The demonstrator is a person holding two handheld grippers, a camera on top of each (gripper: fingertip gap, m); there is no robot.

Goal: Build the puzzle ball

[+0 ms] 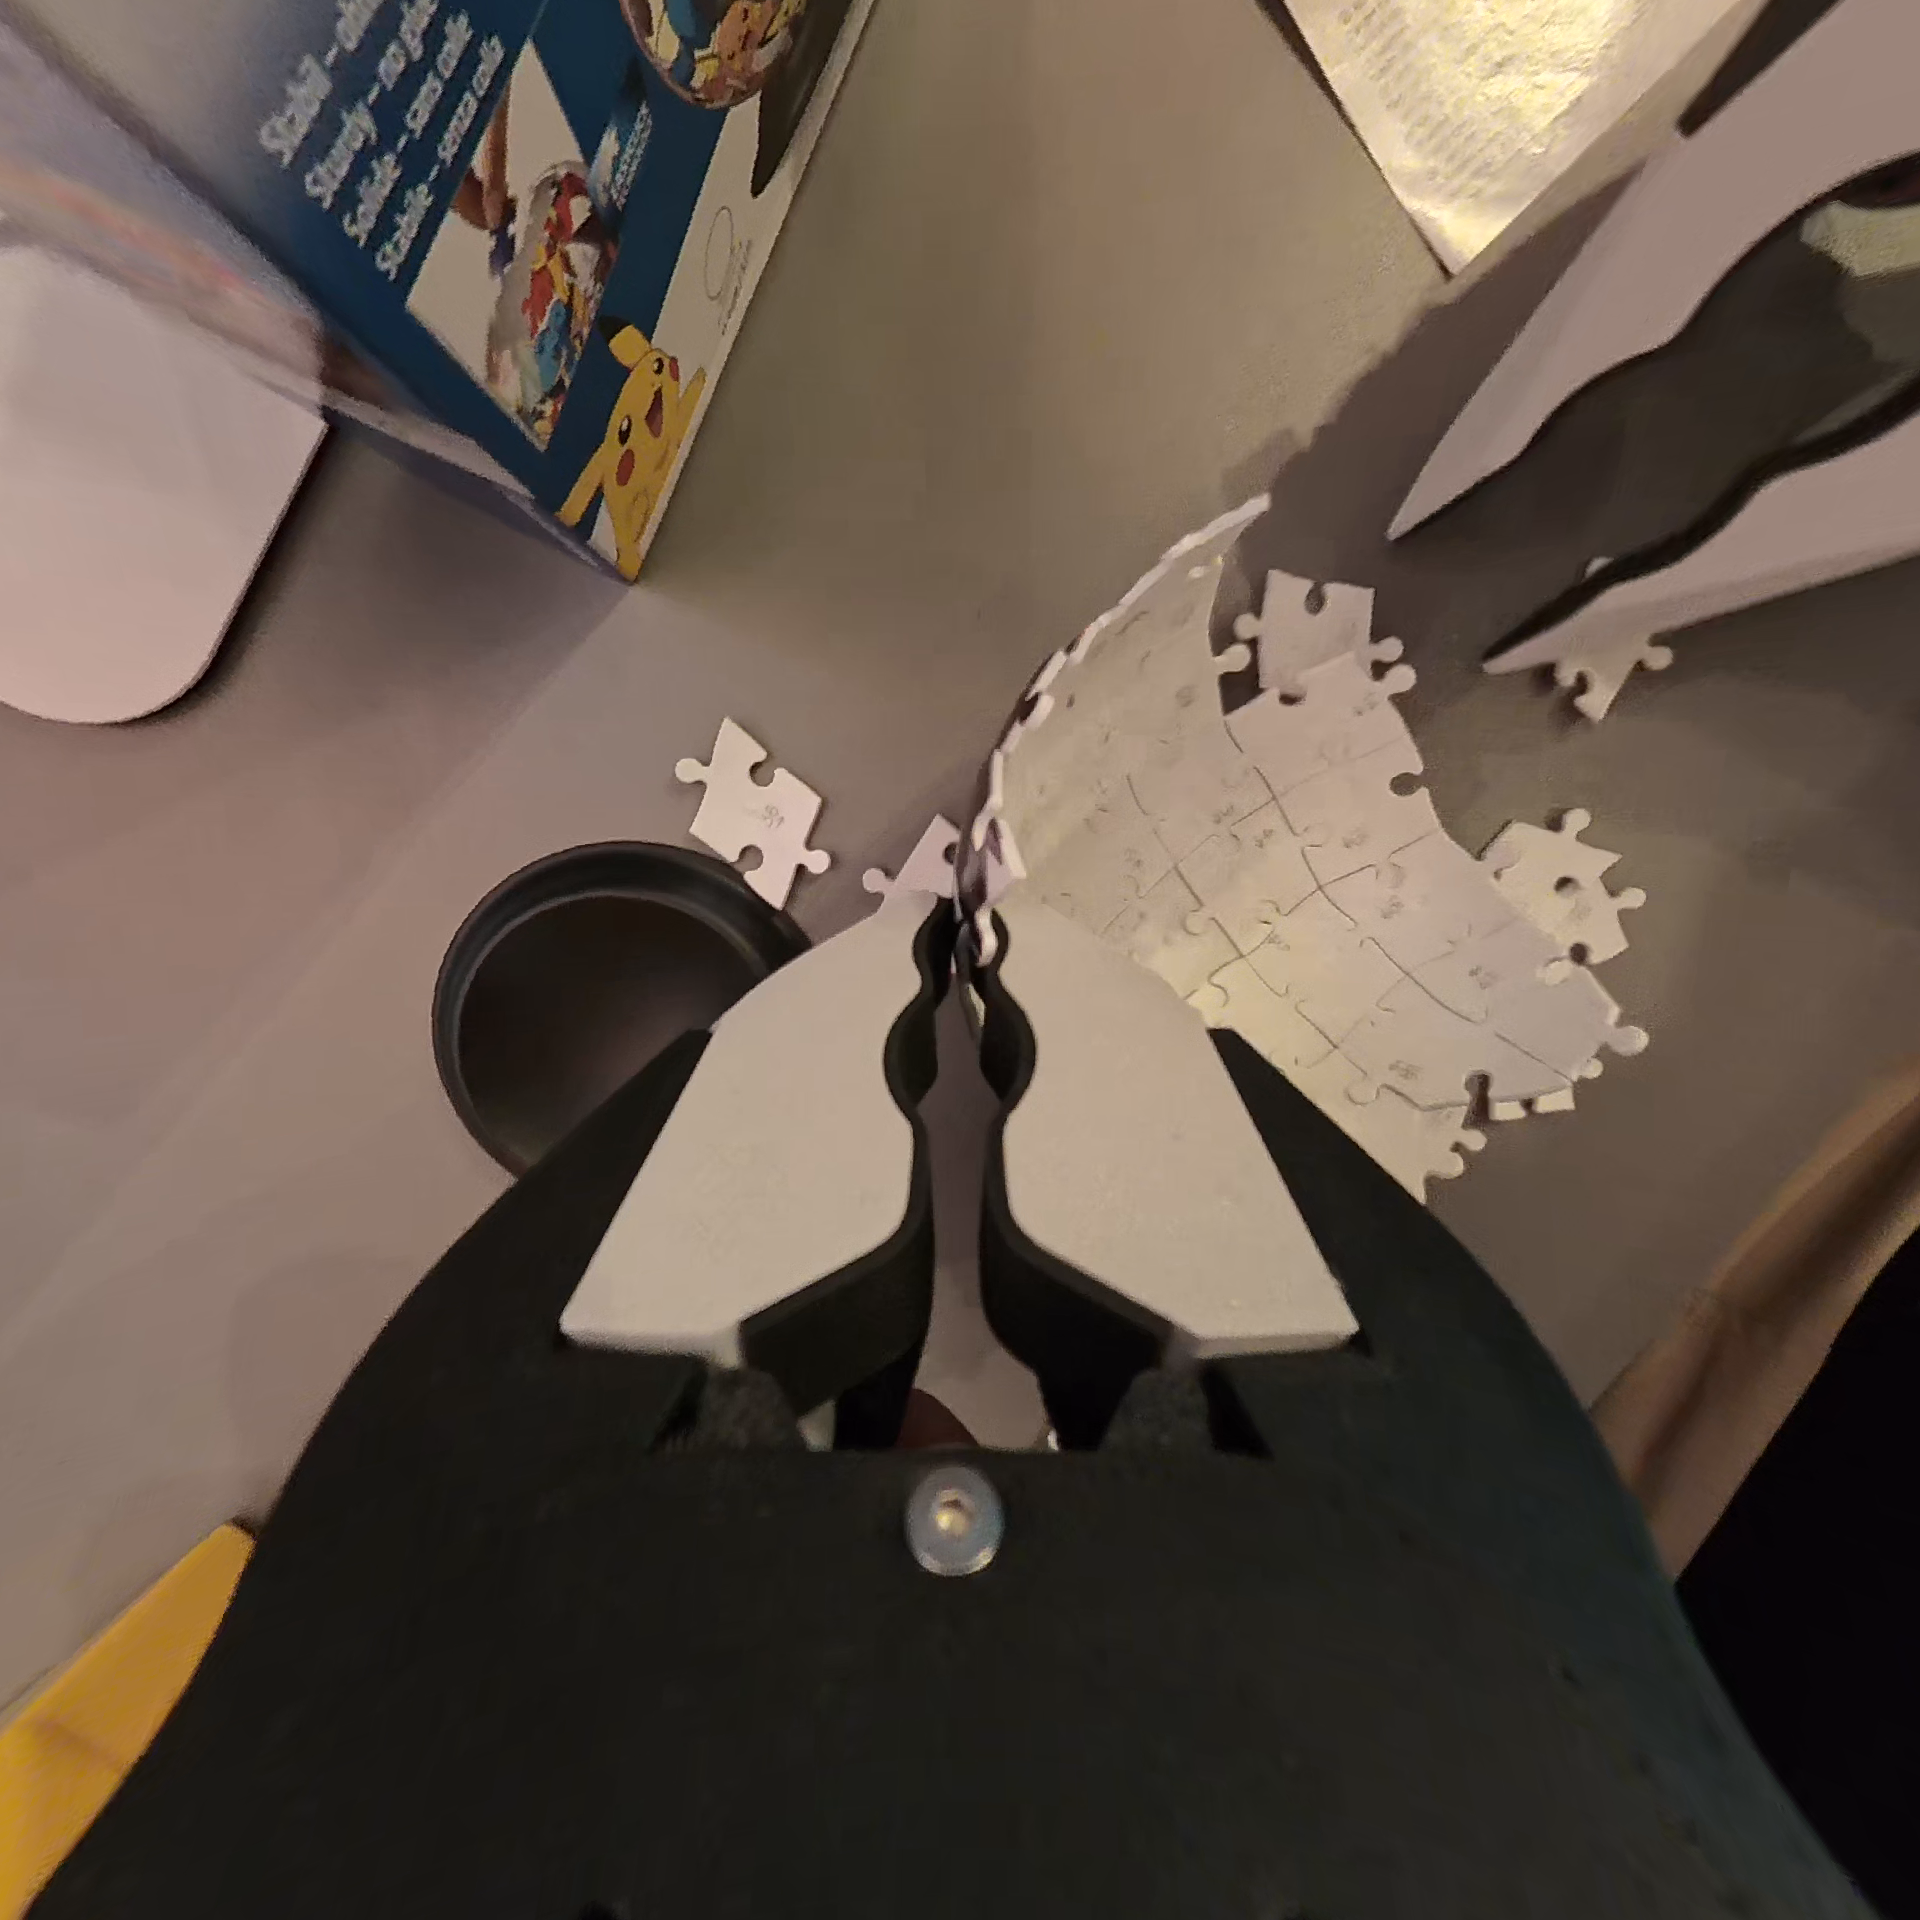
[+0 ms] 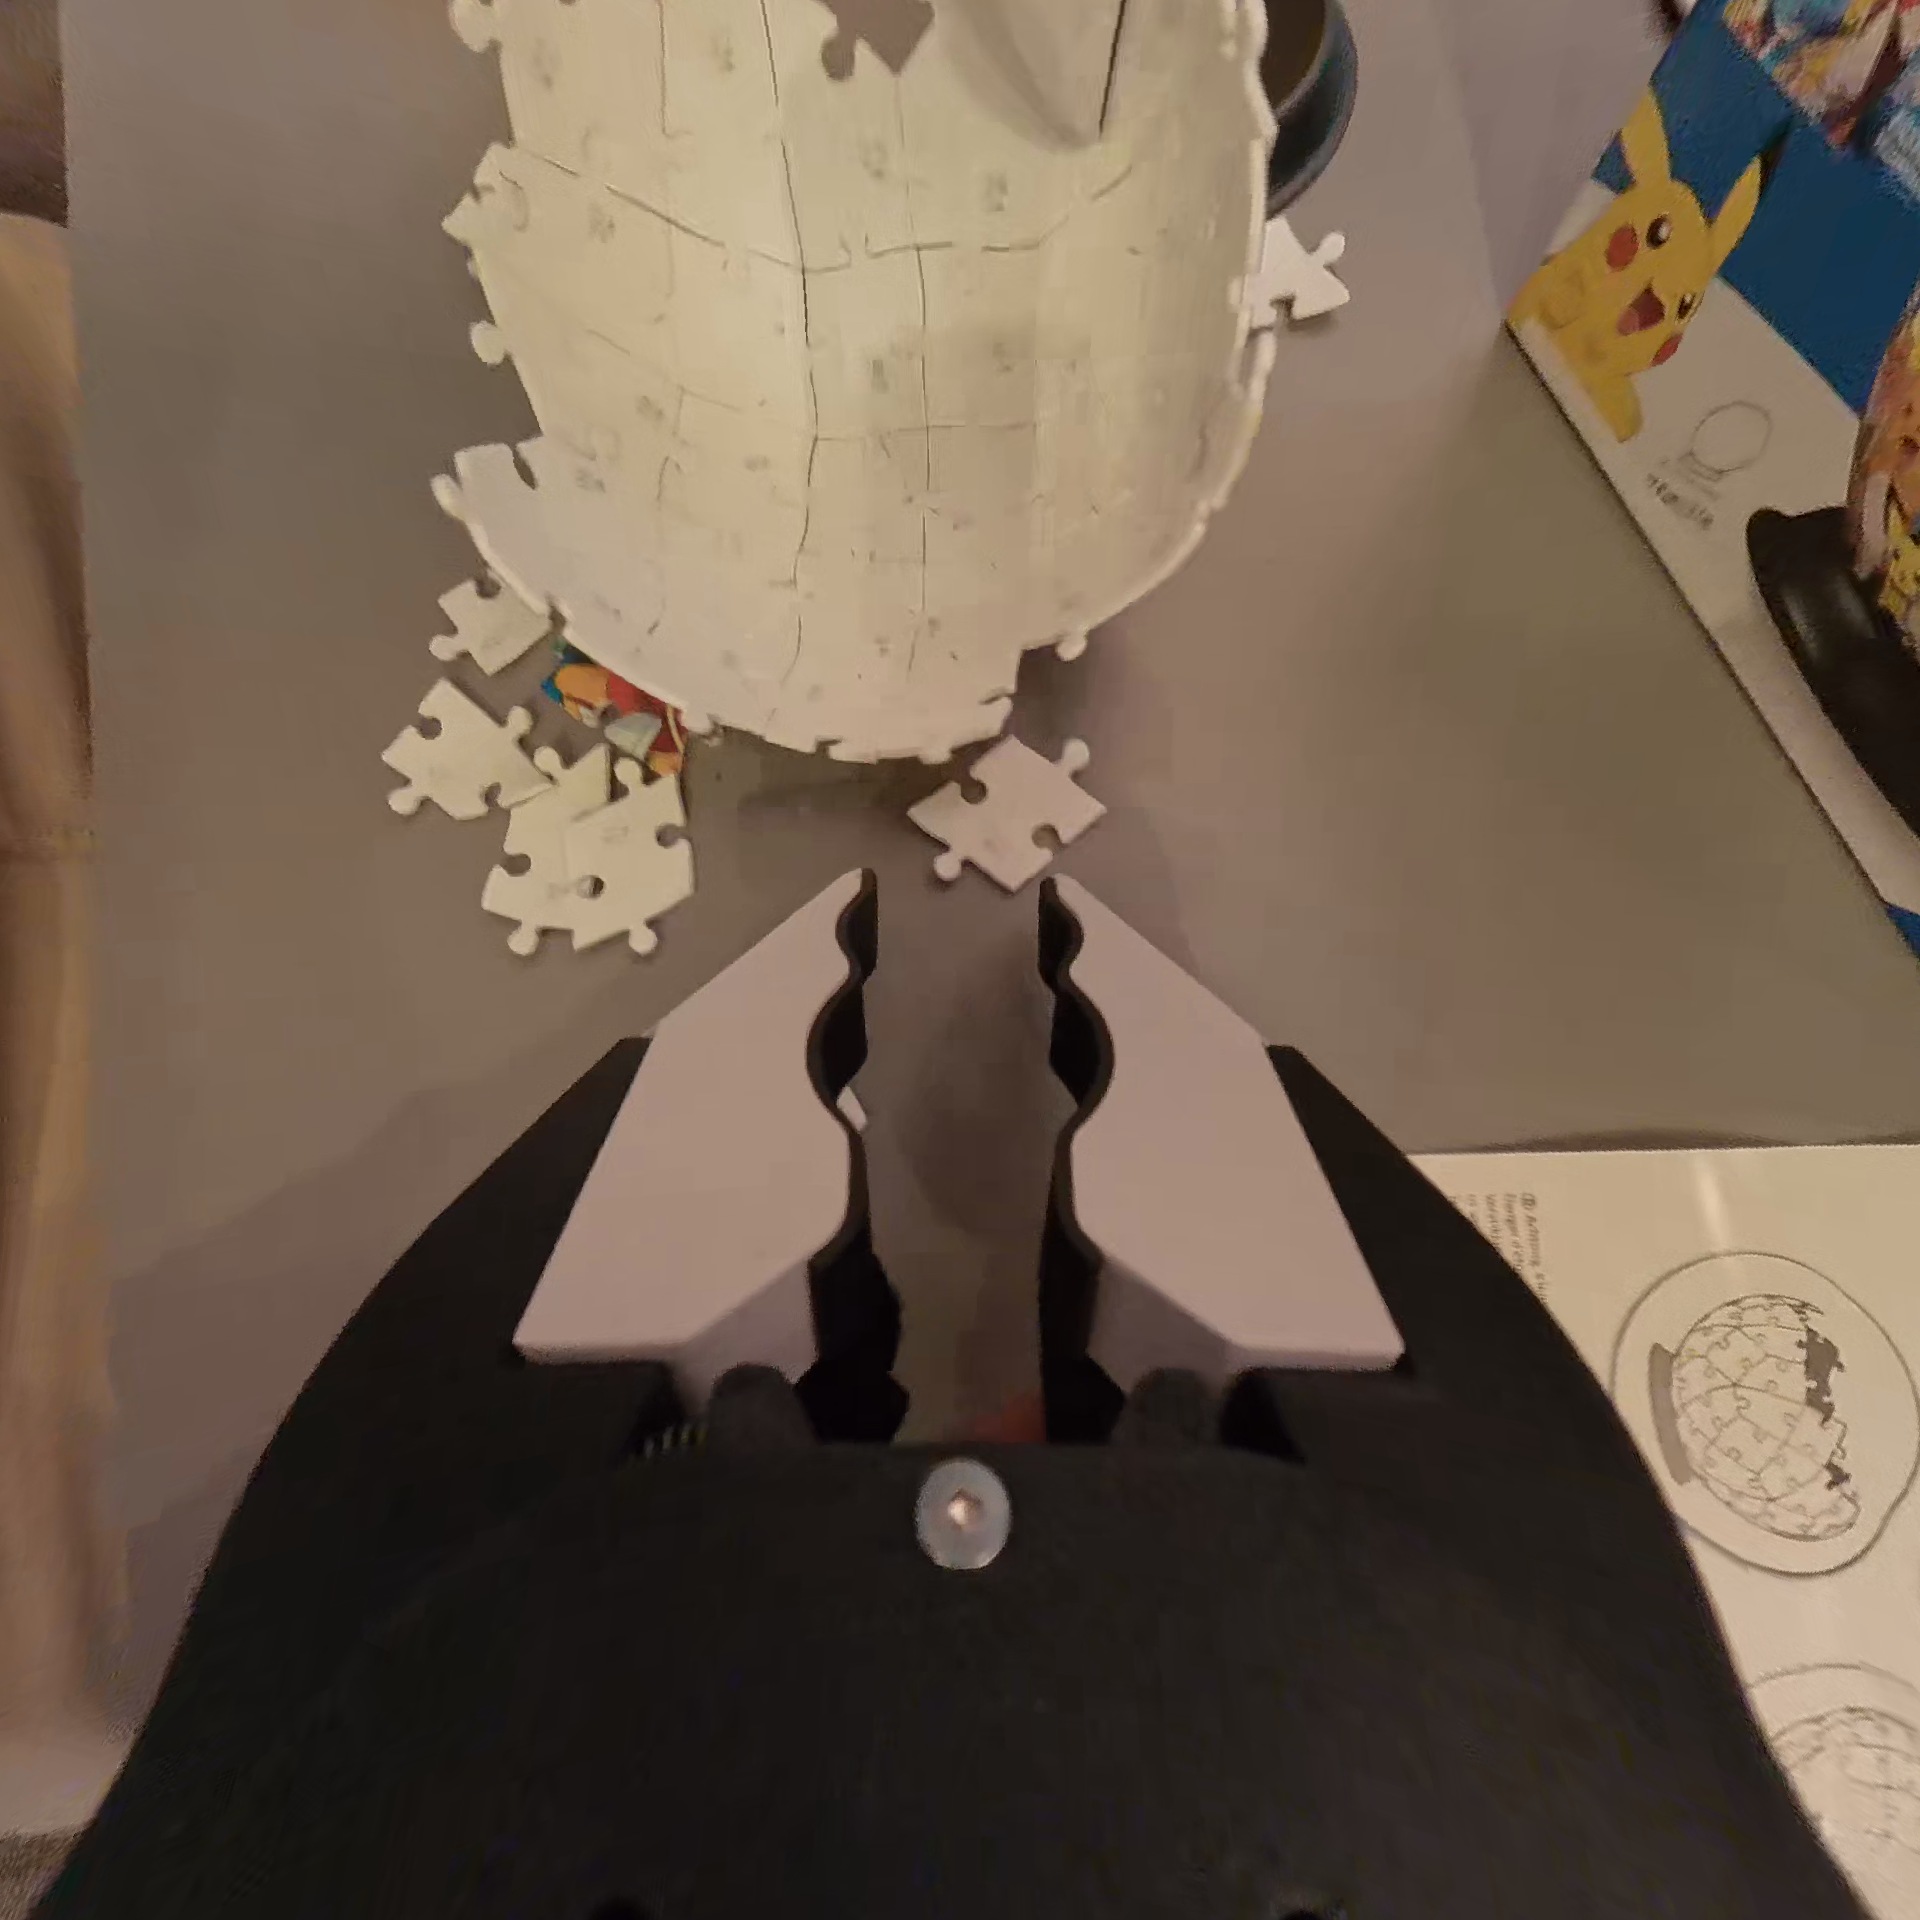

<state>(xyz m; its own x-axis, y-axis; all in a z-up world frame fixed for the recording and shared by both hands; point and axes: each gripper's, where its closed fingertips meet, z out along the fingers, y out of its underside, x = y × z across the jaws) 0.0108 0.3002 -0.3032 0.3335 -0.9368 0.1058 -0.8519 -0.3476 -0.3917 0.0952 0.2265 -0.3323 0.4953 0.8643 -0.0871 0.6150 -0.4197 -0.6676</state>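
A partly built puzzle ball shell (image 1: 1299, 862), a curved sheet of joined pieces with the white backs showing, is tilted up over the grey table. My left gripper (image 1: 966, 925) is shut on the shell's near edge. In the right wrist view the shell (image 2: 852, 416) fills the upper middle, with one left finger (image 2: 1049, 83) against its inside. My right gripper (image 2: 956, 888) is open and empty, just short of a loose white piece (image 2: 1003, 826) lying below the shell. It also shows in the left wrist view (image 1: 1455, 592), beyond the shell.
Several loose pieces (image 2: 582, 862) lie left of the right gripper, one colour-side up (image 2: 623, 717). Another piece (image 1: 753, 821) lies by the black ring stand (image 1: 613, 987). The puzzle box (image 2: 1714, 312) is at the right, an instruction sheet (image 2: 1714, 1351) near right, beige cloth (image 2: 42, 727) at the left edge. Some 12 cm of space lies between my two pairs of fingers.
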